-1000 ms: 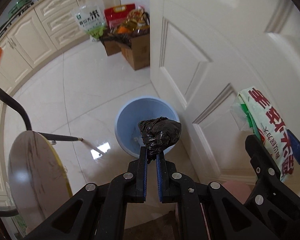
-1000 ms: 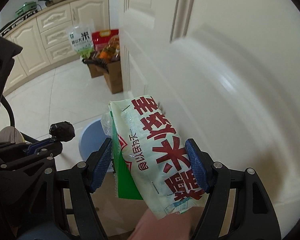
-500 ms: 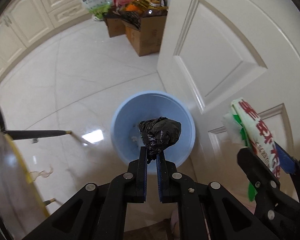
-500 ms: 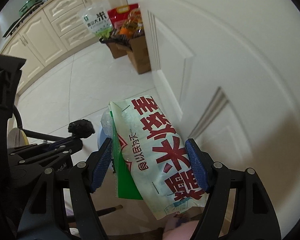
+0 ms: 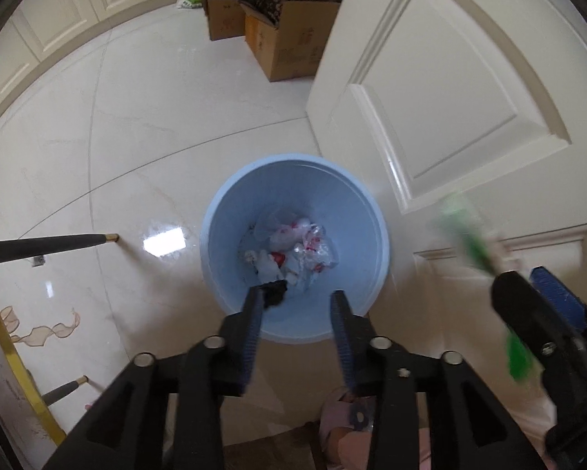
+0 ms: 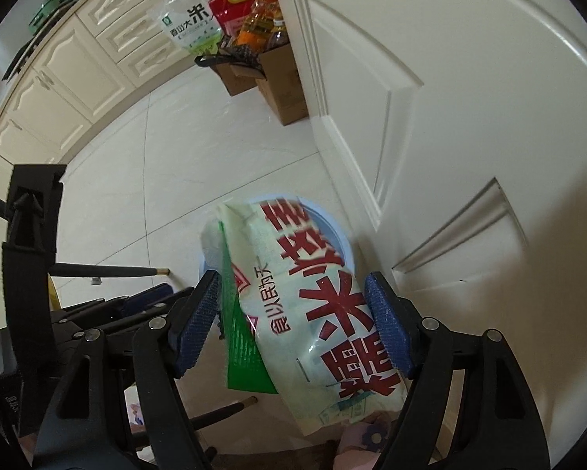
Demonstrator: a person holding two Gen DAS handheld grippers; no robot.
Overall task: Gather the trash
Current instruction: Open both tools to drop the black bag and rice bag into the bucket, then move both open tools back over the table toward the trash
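Two pieces of trash were in play, and we were in the middle of the drop step. Our left gripper [image 5: 297, 305] pointed straight down over the blue bin [image 5: 215, 243], which stood on the tiled floor [image 5: 136, 137] just beside the white door [image 5: 450, 98]. Its fingers [image 5: 252, 321] had just been opening and now stood apart; the black wad [image 5: 274, 293] sat against the tip of the left finger, above the near inside wall of the bin. We could not tell whether it still clung to that pad or was already falling, but nothing was pinching it. Crumpled white and red wrappers [image 5: 293, 250] already lay at the bottom of the bin.

Our right gripper [image 6: 293, 325] was clamped on the large rice bag [image 6: 317, 313], an empty pale sack with red characters and a green side, its pads pressing the bag from both sides. In the right wrist view the bag hung above the bin's rim and hid most of its opening; in the left wrist view it showed as a green blur to the right of the bin.

We judged that the next move called for making sure the wad had dropped clear, drawing the left gripper aside, then bringing the bag over the middle of the bin before letting go. Being wide and stiff, the bag could catch on the rim or lean on the door
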